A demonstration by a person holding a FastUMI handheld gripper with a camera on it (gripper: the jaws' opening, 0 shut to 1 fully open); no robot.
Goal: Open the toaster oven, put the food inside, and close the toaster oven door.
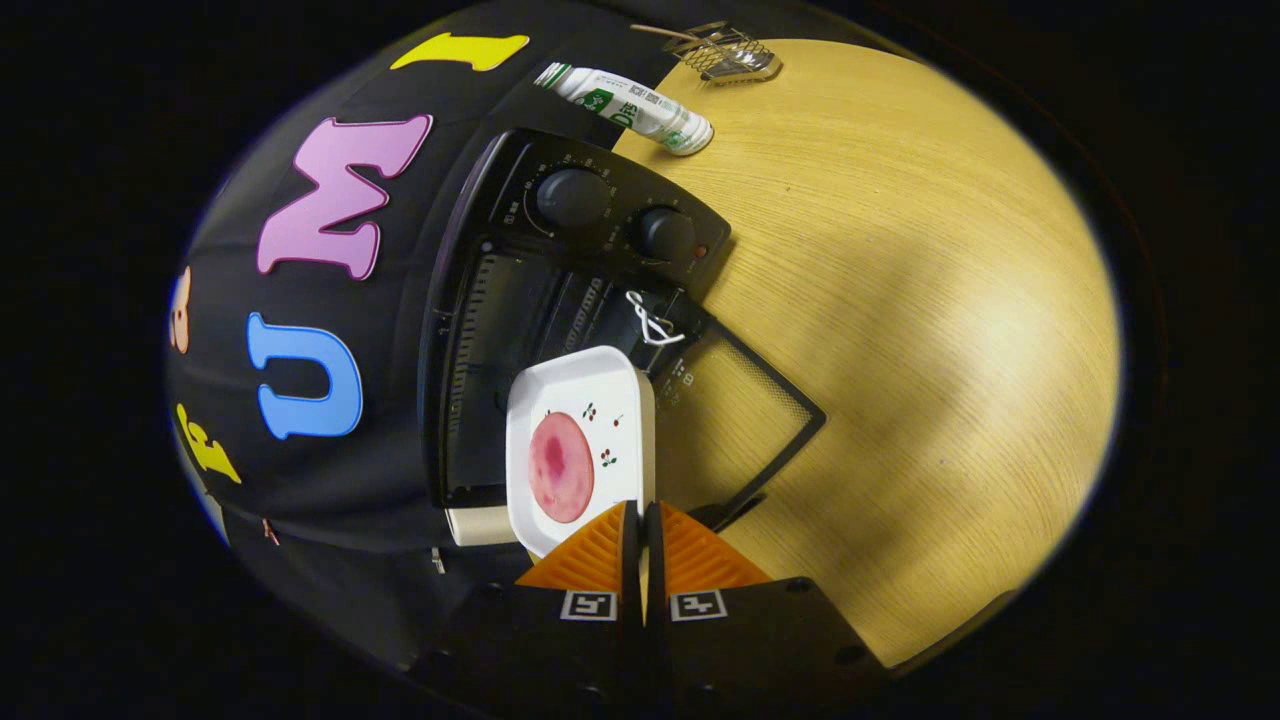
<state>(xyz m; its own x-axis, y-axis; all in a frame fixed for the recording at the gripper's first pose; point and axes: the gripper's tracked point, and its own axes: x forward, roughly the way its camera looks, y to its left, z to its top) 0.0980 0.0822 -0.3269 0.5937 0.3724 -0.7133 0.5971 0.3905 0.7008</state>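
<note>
Gripper (641, 515) fingers are seen pressed together on the near edge of one white plate (600, 400), which is clamped between them. One round pink slice of food (560, 467) lies on the plate, beside small cherry prints. One black toaster oven (560, 300) stands on the wooden bench (900, 300), its door (745, 420) dropped open at about 3 o'clock from the plate; the plate is held at the oven mouth. Two dials (572, 197) are counted on the oven. At 12 o'clock lies one white tube (625, 105), its green lettering too small to be read, and one wire rack (725, 52) beyond it.
</note>
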